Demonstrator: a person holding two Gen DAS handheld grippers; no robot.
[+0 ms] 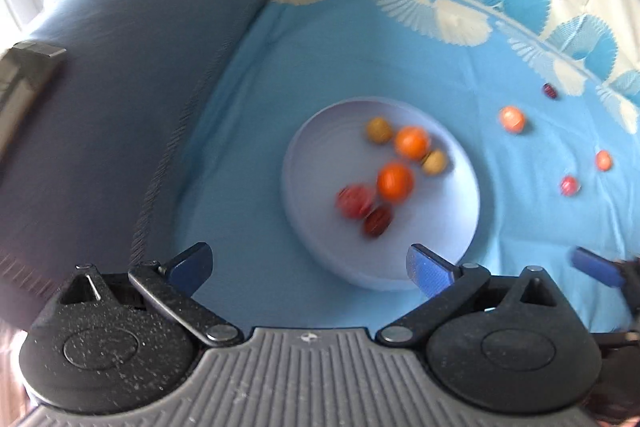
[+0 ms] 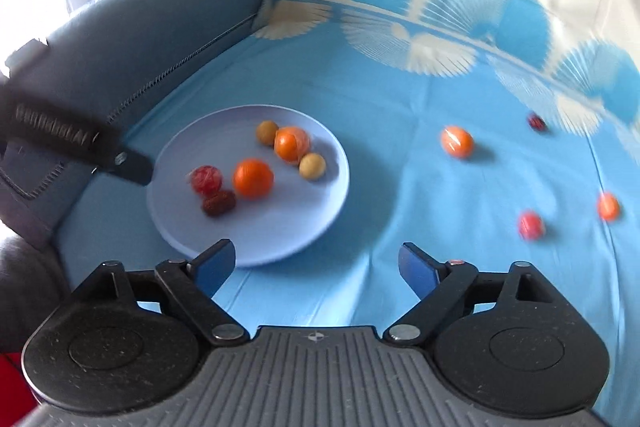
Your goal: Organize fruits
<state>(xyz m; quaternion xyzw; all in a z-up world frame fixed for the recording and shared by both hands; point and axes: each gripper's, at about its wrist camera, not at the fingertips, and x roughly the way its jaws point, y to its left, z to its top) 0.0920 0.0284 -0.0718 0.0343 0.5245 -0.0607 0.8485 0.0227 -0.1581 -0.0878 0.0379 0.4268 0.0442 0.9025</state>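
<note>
Both the left claw (image 1: 308, 265) and the right claw (image 2: 316, 265) hang spread and empty. Six fruits sit on the plate (image 2: 320, 219) at 10 o'clock; four loose fruits, like the orange one (image 2: 457, 141) at 2 o'clock, could roll on the soft bedsheet (image 2: 400, 99) if nudged.

A plate (image 2: 256, 227) lies on the cloth (image 2: 400, 211), close to a cushion (image 2: 160, 39) at its left. Six fruits lie on the plate: two small round ones (image 2: 267, 132) (image 2: 312, 166) flank a fruit (image 2: 292, 143) toward the far side, another (image 2: 253, 178) sits nearer the middle, and left of it lie a round fruit (image 2: 205, 180) and a wrinkled one (image 2: 218, 203), touching each other. Right of the plate, well apart from it, four fruits lie loose on the cloth: one (image 2: 456, 141) nearest the plate, a small one (image 2: 537, 121) behind and right of it, and two (image 2: 531, 225) (image 2: 608, 206) nearer, side by side. The left gripper (image 1: 310, 267) hangs over the plate's near rim (image 1: 360, 279); the right gripper (image 2: 316, 267) is over the cloth just right of the plate.
</note>
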